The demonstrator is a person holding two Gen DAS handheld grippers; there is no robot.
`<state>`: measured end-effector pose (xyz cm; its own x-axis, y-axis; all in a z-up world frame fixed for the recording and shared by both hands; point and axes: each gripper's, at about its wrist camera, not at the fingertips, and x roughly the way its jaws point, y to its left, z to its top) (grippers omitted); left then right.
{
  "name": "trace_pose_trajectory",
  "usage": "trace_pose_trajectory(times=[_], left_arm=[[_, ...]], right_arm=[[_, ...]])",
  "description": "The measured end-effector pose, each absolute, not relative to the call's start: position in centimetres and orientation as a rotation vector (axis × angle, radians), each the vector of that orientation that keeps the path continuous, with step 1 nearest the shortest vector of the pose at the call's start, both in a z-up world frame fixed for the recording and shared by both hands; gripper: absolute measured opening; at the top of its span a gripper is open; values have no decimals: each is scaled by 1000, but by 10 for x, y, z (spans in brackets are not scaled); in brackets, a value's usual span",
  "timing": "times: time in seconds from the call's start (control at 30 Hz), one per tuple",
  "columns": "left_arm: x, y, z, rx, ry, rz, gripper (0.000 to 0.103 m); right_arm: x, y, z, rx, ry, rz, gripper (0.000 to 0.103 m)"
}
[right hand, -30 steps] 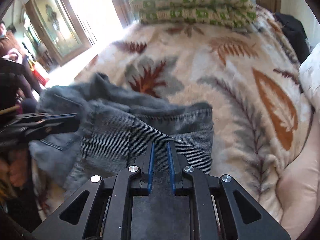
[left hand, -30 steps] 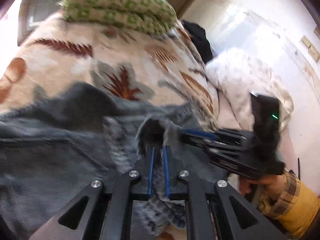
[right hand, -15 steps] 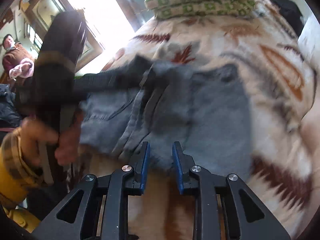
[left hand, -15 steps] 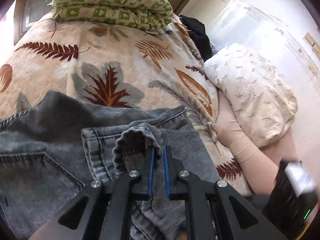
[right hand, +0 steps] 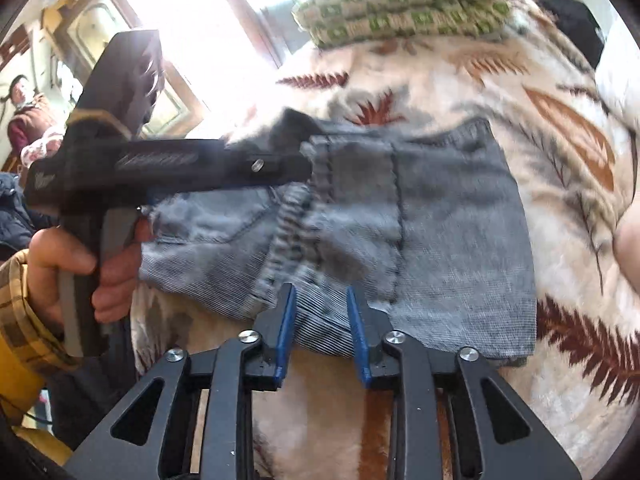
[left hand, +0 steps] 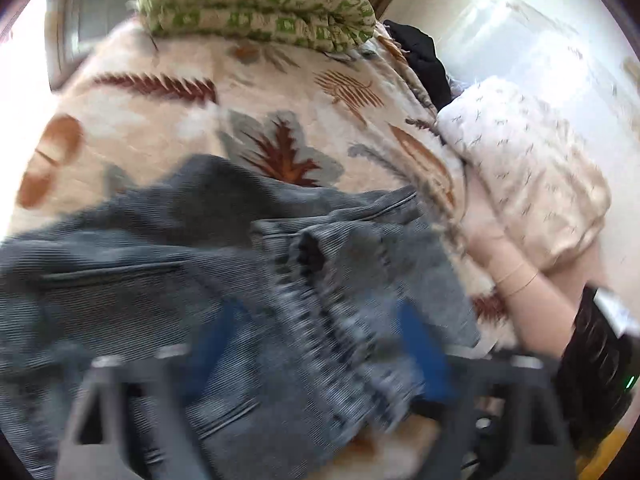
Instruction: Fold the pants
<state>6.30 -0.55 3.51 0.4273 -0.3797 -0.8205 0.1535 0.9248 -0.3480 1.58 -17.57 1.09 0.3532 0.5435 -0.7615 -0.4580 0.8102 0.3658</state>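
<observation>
A bed (right hand: 460, 92) covered by a cream fleece blanket printed with rust and grey leaves (left hand: 168, 120) is seen to fill most of both views. A folded green-and-cream patterned quilt (left hand: 256, 4) is laid across its far end, and a pale speckled pillow (left hand: 524, 168) is set along the right side, with a black garment (left hand: 420, 60) lying just beyond it.

The grey denim pants (right hand: 440, 220) are spread on the near part of the blanket, folded into a roughly rectangular bundle. A thick seamed hem or waistband edge is turned up at the middle of the bundle, and a back pocket is seen on the left portion in the left wrist view.

The left gripper (right hand: 296, 168), a black two-finger tool held in a hand (right hand: 76, 264) with a yellow plaid cuff, is reached in from the left, its tip at the far left edge of the pants. In its own heavily blurred view, its blue-lined fingers (left hand: 420, 344) are seen spread wide apart with denim lying between them, and nothing is clamped.

The right gripper (right hand: 320, 300) is held at the near edge of the pants. Its blue-lined fingers (right hand: 286, 320) are parted moderately, with the near edge of the denim lying between the tips but not pinched.
</observation>
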Motion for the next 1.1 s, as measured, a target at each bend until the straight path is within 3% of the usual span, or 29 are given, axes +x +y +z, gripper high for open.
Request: trace_pose_trajectory(times=[0.03,0.07,0.7,1.1], left_arm=[[57,0,40,-197,1059,-326,93],[51,4,43,-152,1046,-309,93],[23,68,42,-39,1080,-158,93],[8,162,49,-94,1120,-39,94]], right_arm=[[15,-171,12,90,1013,651,57],[12,-165,14,83,997,658,61],[-36,-65,17,-163,915,858,67],[-55,9,21,-311,847,1014,69]])
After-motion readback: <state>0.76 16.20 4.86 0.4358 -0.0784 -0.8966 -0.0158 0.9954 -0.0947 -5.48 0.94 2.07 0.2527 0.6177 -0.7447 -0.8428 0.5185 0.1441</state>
